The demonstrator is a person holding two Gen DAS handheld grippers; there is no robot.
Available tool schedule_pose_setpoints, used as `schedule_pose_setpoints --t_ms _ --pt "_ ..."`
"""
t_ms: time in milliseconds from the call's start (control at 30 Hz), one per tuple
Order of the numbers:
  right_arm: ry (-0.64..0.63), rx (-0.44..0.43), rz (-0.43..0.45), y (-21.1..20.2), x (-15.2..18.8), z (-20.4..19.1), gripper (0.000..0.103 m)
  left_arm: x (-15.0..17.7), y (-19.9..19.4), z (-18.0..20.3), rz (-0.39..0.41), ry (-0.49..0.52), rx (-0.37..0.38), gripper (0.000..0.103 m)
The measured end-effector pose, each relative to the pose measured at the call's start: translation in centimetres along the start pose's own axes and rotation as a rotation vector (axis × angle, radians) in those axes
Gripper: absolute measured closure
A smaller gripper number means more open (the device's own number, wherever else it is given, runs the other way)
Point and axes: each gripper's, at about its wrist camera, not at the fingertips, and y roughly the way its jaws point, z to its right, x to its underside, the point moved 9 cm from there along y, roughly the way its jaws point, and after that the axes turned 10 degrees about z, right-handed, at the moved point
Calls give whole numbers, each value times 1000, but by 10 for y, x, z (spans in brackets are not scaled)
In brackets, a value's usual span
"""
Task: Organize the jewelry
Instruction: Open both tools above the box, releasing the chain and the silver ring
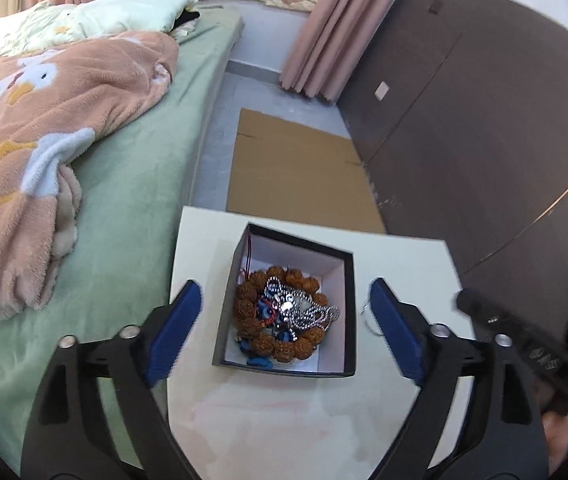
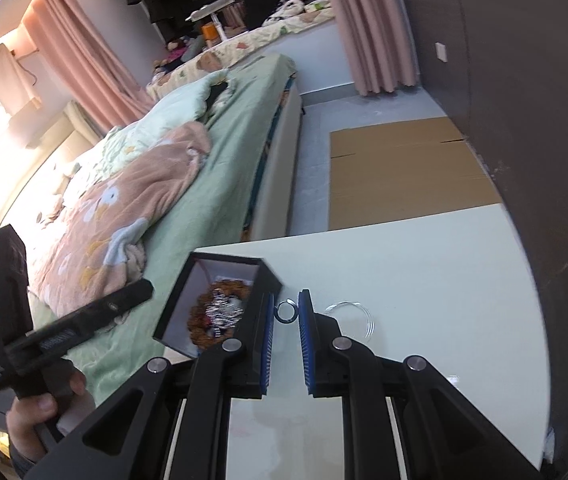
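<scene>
A black open box (image 1: 348, 312) with a white inside stands on the white table (image 1: 284, 412). It holds a brown bead bracelet (image 1: 300, 350), a silver chain (image 1: 304, 312) and blue pieces. My left gripper (image 1: 286, 322) is open wide, with its fingers on either side of the box. In the right wrist view the box (image 2: 262, 284) is left of my right gripper (image 2: 286, 314). That gripper is partly open around a dark ring (image 2: 286, 312) lying on the table (image 2: 424, 280). A thin clear bangle (image 2: 354, 316) lies just to the right.
A bed with a green sheet (image 1: 132, 208) and a pink blanket (image 1: 44, 128) borders the table on the left. Flat cardboard (image 1: 296, 168) lies on the floor beyond the table. A dark wall (image 1: 484, 120) is on the right.
</scene>
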Motion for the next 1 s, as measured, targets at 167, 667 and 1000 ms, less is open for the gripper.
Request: schedule_pose_setpoints --t_ms 167,667,1000 --pt "-3 -59 -14 18 5 -29 90 -11 -15 -12 20 31 4 9" --pt "28 -99 -36 46 17 -64 14 -14 -22 -31 3 29 35 5" --pt "142 105 -56 9 27 24 9 5 -13 9 -10 96 60 5"
